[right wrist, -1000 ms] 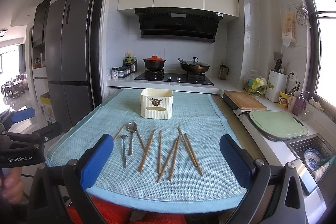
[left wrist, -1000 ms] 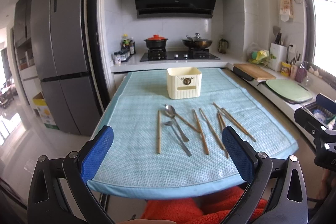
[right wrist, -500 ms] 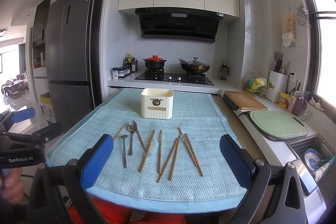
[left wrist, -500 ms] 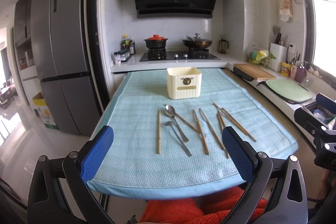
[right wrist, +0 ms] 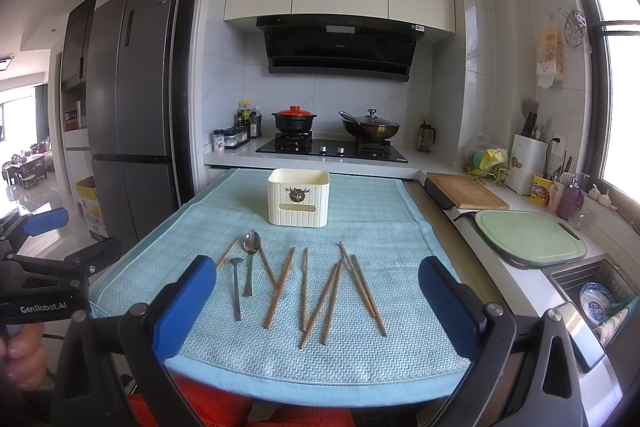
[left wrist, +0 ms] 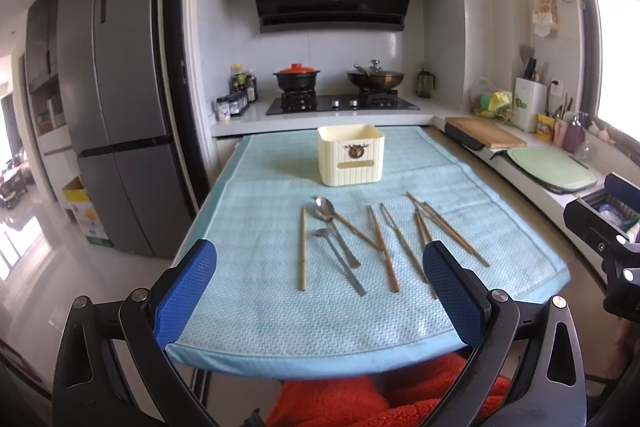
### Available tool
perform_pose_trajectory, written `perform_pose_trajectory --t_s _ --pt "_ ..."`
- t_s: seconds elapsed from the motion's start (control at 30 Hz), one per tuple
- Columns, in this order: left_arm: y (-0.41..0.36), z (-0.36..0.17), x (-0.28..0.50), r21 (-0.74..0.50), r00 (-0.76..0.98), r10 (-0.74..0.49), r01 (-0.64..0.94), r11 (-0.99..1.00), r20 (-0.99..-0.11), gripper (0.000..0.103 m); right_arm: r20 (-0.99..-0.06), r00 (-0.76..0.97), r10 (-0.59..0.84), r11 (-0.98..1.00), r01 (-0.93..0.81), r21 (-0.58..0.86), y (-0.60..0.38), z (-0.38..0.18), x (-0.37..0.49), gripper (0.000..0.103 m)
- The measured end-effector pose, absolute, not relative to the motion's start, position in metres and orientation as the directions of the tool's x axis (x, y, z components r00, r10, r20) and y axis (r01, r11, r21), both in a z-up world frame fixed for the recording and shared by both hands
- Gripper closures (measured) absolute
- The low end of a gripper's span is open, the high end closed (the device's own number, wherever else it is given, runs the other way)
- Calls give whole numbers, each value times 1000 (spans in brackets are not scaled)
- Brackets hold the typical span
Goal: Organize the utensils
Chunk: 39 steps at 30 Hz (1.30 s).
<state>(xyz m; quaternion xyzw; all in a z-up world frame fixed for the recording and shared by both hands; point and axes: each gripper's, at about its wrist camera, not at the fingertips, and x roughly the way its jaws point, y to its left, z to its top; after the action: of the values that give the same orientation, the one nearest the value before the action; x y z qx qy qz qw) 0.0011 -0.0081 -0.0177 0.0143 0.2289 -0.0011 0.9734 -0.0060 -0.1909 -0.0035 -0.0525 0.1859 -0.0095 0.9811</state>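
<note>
Currently both the left gripper (left wrist: 320,291) and right gripper (right wrist: 318,301) are being held spread wide and empty, and the thin overlapping chopsticks (right wrist: 332,297) are being risked: neighbours could be dragged along.

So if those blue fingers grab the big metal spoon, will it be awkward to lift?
Probably a bit. The spoon looks like smooth, shiny metal, so it may slip between the fingers. It lies flat on the towel, leaving little to get under. Its handle seems to cross a chopstick, which might shift too.
</note>
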Motion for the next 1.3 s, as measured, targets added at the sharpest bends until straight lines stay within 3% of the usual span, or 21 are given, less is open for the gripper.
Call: perform_pose_trajectory --t_s 1.3 --pt "-3 -16 22 15 893 -19 29 999 -449 0 -388 922 -10 995 -28 -92 -195 -10 9 0"
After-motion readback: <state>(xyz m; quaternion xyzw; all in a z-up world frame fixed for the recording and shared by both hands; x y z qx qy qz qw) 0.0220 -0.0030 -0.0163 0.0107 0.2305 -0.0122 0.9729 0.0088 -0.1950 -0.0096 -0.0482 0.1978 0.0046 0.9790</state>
